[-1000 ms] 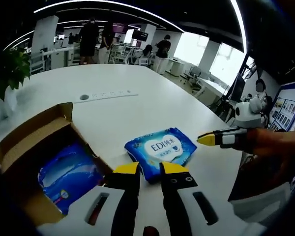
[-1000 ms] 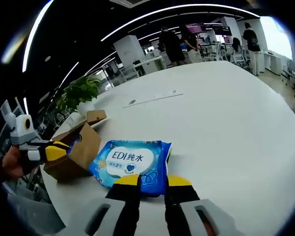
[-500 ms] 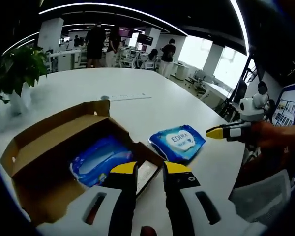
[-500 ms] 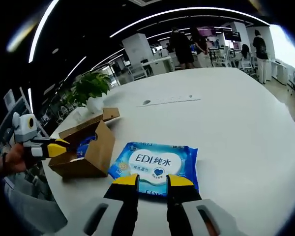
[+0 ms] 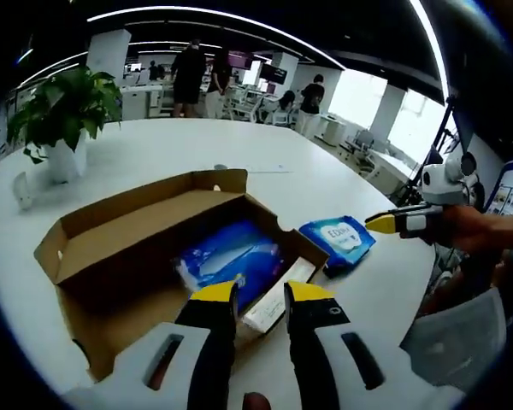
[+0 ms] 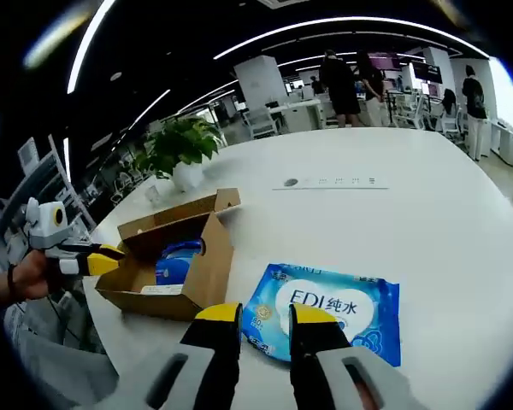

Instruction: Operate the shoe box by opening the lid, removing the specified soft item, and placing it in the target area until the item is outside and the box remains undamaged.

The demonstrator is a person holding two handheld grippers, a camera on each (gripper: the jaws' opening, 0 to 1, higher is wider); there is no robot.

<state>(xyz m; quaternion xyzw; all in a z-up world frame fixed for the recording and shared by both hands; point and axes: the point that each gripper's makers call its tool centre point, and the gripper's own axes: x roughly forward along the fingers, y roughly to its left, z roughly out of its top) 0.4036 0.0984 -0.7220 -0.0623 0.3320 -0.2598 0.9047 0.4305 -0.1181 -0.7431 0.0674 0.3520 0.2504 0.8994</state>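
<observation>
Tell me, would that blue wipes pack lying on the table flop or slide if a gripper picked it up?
The blue wipes pack lies flat on the white table, looking soft, so it would probably sag when lifted by one edge. Its glossy wrapper looks slippery and might slide under a push. Being flat, it seems unlikely to roll.

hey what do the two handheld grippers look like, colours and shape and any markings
Both match. The left gripper has two black jaws capped with yellow tips, rising from a pale grey body with a dark slot in each side. The right gripper has the same black jaws, yellow tips and grey slotted body. Seen side-on from the other view, each carries a white housing above a black and white band behind the yellow tip. No lettering or cables are visible.
</observation>
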